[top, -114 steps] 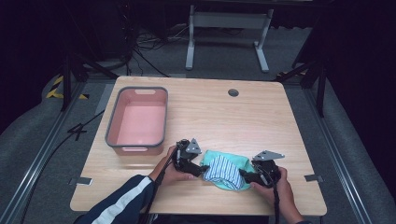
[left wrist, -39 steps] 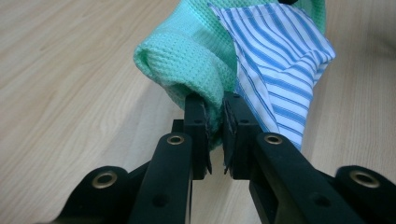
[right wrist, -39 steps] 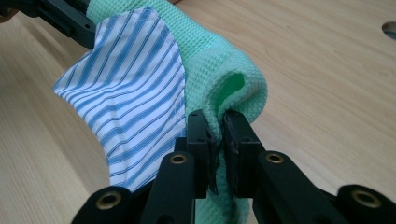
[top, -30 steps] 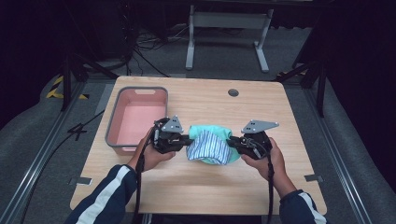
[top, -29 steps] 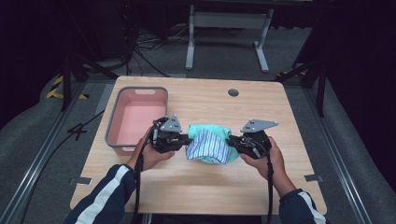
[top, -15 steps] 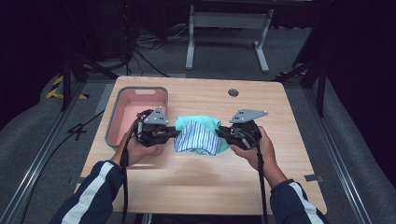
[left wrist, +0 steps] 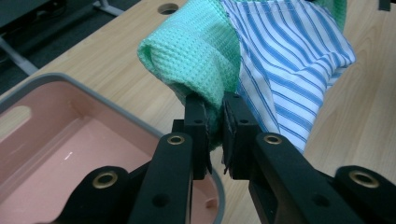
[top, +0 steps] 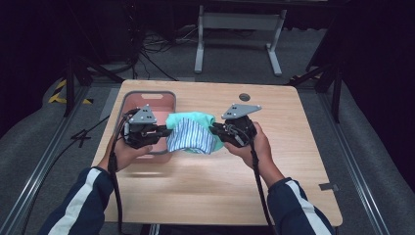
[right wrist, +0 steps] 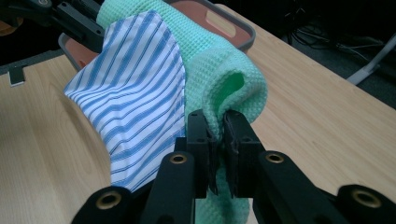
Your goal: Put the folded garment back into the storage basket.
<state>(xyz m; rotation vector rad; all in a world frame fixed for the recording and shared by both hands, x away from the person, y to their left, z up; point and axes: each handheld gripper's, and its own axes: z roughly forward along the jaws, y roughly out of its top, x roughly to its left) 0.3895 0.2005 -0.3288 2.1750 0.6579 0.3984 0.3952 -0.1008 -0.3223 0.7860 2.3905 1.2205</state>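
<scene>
High view: left gripper (top: pixel 164 133) and right gripper (top: pixel 215 131), each clamped on a folded green-and-striped cloth bundle (top: pixel 192 135), carry it above the table (top: pixel 293 161). Pink bin (top: pixel 149 96) at nine o'clock; likely next, lowering inside.

In the high view, the left gripper (top: pixel 164 133) and the hanging cloths (top: pixel 192 133) cover the near right corner of the bin (top: pixel 147 98), so that part of its rim is hidden. The jaw tips of the right gripper (top: pixel 215 131) disappear into the green cloth there.

In the left gripper view, the bin (left wrist: pixel 70 140) is cut by the left and bottom edges, and the striped cloth (left wrist: pixel 289 60) is cut by the top edge. The cloth edge between the jaws is hidden by the pads (left wrist: pixel 229 121).

In the right gripper view, the cloths hide most of the bin (right wrist: pixel 224 23), and the left gripper (right wrist: pixel 70 21) is cut by the top edge.
</scene>
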